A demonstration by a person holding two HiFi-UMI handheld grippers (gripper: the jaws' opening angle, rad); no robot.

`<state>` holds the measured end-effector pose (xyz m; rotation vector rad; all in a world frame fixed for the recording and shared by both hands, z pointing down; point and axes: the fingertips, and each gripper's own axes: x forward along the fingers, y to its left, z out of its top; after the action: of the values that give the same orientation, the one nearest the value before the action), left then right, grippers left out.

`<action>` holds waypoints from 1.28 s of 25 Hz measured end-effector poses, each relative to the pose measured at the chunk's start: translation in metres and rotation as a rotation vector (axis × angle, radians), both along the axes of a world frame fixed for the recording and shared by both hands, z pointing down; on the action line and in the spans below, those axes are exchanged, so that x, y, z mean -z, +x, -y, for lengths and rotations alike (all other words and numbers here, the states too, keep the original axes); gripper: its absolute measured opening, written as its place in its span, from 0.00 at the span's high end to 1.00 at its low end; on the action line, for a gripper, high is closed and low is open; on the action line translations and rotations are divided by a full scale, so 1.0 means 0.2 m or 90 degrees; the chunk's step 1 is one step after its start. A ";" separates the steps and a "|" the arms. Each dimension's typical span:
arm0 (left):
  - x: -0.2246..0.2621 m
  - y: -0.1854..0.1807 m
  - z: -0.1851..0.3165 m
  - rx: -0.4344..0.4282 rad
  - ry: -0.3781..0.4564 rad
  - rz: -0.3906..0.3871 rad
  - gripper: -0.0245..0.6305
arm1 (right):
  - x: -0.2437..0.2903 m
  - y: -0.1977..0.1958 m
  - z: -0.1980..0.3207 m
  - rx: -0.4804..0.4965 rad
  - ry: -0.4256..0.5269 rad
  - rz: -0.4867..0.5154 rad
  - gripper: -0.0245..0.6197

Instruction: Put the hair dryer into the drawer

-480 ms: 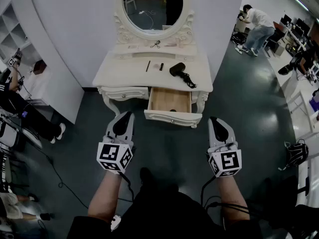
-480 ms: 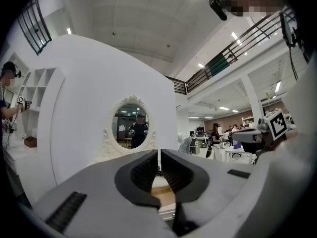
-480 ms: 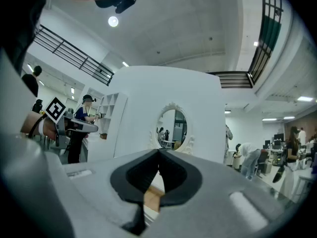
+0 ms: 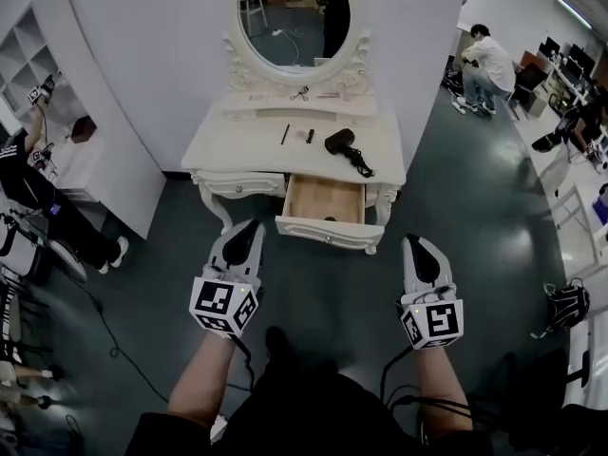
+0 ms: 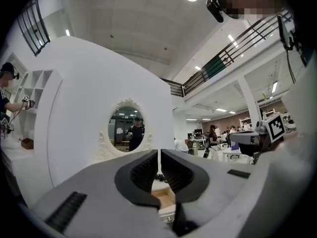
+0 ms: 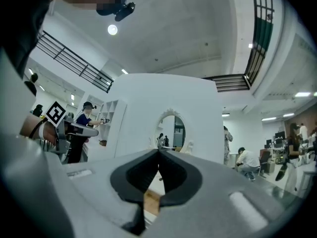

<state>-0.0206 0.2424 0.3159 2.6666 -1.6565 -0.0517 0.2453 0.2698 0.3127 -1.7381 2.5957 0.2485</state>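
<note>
A black hair dryer (image 4: 340, 142) with its cord lies on the right part of the white dressing table (image 4: 247, 145). Below it the right-hand drawer (image 4: 324, 200) stands pulled out, its wooden bottom bare. My left gripper (image 4: 247, 228) and right gripper (image 4: 414, 244) hang level in front of the table, short of the drawer, both shut with nothing between the jaws. In the left gripper view the shut gripper (image 5: 159, 158) points at the open drawer (image 5: 164, 196). The right gripper (image 6: 159, 155) also faces the table and its oval mirror (image 6: 172, 131).
An oval mirror (image 4: 293, 17) rises behind the tabletop, with small items (image 4: 296, 134) lying near it. The left drawer (image 4: 245, 184) is closed. White shelving (image 4: 28, 60) and a person (image 4: 28, 193) are at the left; another person (image 4: 486, 65) bends at the far right. Cables (image 4: 104, 326) trail on the dark floor.
The table and drawer sit a little closer and lower in the head view. Both grippers have drifted slightly downward in the picture and stay shut.
</note>
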 end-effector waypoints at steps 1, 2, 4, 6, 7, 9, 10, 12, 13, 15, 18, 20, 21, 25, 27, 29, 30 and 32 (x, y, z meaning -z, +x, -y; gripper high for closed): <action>0.00 0.00 0.00 0.002 0.000 -0.001 0.93 | -0.01 0.01 0.01 0.000 -0.005 0.010 0.96; 0.00 -0.01 0.00 0.008 0.000 -0.003 0.93 | -0.01 0.02 0.02 -0.001 -0.008 0.020 0.96; 0.00 -0.04 0.01 0.017 -0.002 -0.008 0.93 | 0.00 0.03 0.03 -0.001 -0.004 0.036 0.96; -0.01 -0.06 0.03 0.013 -0.010 -0.013 0.78 | 0.02 0.02 0.05 0.010 -0.003 0.045 0.96; -0.02 -0.07 0.04 0.008 -0.016 -0.013 0.66 | 0.03 0.01 0.06 0.021 -0.007 0.044 0.96; -0.04 -0.11 0.07 -0.001 -0.026 -0.011 0.58 | 0.04 -0.03 0.11 0.036 -0.002 0.023 0.93; -0.05 -0.12 0.08 -0.007 -0.029 -0.011 0.58 | 0.05 -0.05 0.14 0.036 0.007 0.008 0.85; -0.07 -0.15 0.13 -0.024 -0.032 -0.013 0.58 | 0.08 -0.09 0.22 0.030 0.032 -0.012 0.55; -0.07 -0.17 0.16 -0.035 -0.031 -0.013 0.58 | 0.10 -0.11 0.26 0.027 0.044 -0.019 0.45; -0.06 -0.20 0.24 -0.057 -0.021 -0.015 0.58 | 0.15 -0.17 0.34 0.023 0.059 -0.031 0.38; -0.02 -0.26 0.37 -0.084 0.005 -0.019 0.58 | 0.20 -0.27 0.49 0.021 0.074 -0.056 0.37; -0.01 -0.33 0.46 -0.096 0.014 -0.021 0.58 | 0.23 -0.35 0.59 0.013 0.086 -0.080 0.37; -0.01 -0.36 0.51 -0.103 0.014 -0.020 0.58 | 0.24 -0.39 0.63 0.007 0.093 -0.092 0.38; -0.04 -0.47 0.69 -0.132 0.015 -0.018 0.58 | 0.26 -0.53 0.76 -0.009 0.117 -0.143 0.41; -0.05 -0.51 0.77 -0.146 0.015 -0.019 0.58 | 0.24 -0.59 0.82 -0.017 0.112 -0.171 0.47; -0.08 -0.52 0.85 -0.158 0.011 -0.018 0.58 | 0.21 -0.61 0.88 -0.035 0.103 -0.183 0.53; -0.10 -0.53 0.88 -0.163 0.007 -0.020 0.58 | 0.20 -0.61 0.91 -0.047 0.102 -0.180 0.54; -0.11 -0.53 0.95 -0.171 0.002 -0.025 0.58 | 0.19 -0.58 0.97 -0.070 0.093 -0.165 0.54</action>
<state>-0.1274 0.0528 0.3387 2.8425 -1.2746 -0.1055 0.1292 0.0765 0.2753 -1.9126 2.5672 0.6904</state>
